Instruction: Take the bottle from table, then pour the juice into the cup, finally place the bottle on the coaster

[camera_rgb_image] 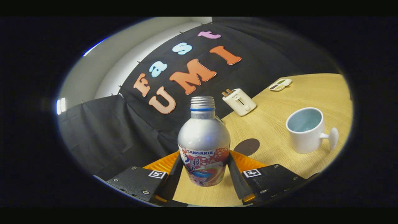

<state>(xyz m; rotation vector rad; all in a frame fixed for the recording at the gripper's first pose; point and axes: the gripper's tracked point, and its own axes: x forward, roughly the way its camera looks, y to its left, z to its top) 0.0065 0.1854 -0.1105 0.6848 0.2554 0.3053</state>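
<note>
The hand-held gripper [203, 172] is clamped on the upright, uncapped bottle [203, 146]; the cup [306, 129] stands to the right and farther off, the coaster [247, 147] between them.

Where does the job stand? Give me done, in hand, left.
Done: the gripper is shut on the bottle, both fingers pressing its sides, cap off.
In hand: carrying the bottle, seemingly lifted off the table.
Left: pouring into the cup, to the right beyond the fingers, then setting the bottle on the coaster.
</note>
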